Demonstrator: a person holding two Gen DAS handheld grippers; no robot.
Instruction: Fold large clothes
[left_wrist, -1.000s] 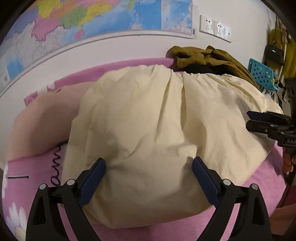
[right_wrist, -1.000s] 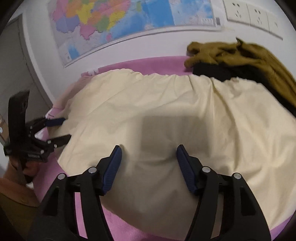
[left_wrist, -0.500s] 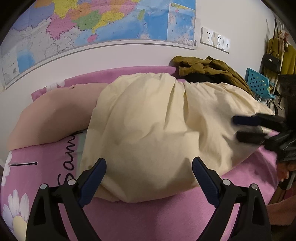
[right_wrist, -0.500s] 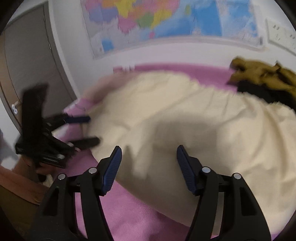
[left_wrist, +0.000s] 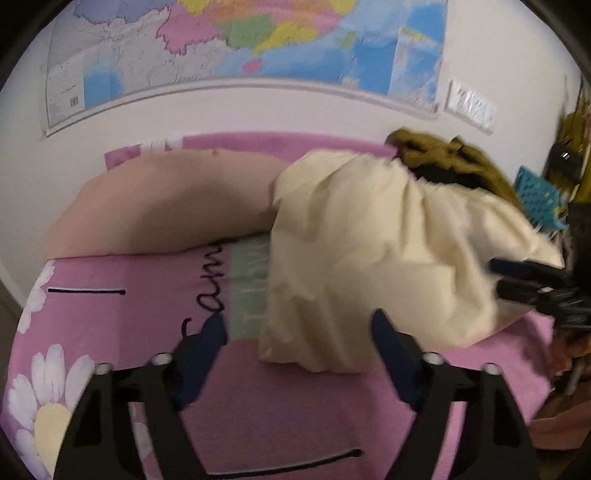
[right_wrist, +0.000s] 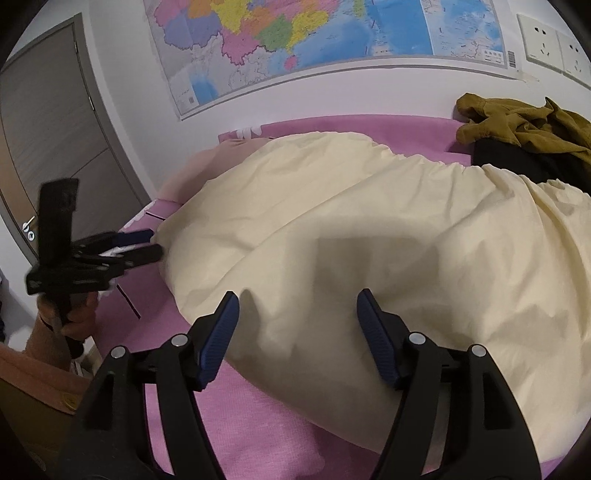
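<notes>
Cream garment (right_wrist: 369, 236): large, rumpled, spread over pink bed cover (left_wrist: 277, 417). Right gripper (right_wrist: 297, 314): released, jaws wide apart, hovering above garment's near edge, gripping nothing. Left gripper (left_wrist: 299, 328): released, jaws wide apart, above the cover just beside garment's left corner. Peach pillow (left_wrist: 166, 203): left of garment. Olive clothing (right_wrist: 524, 122): heaped behind garment, against wall. Map (right_wrist: 314, 40): on wall above garment
</notes>
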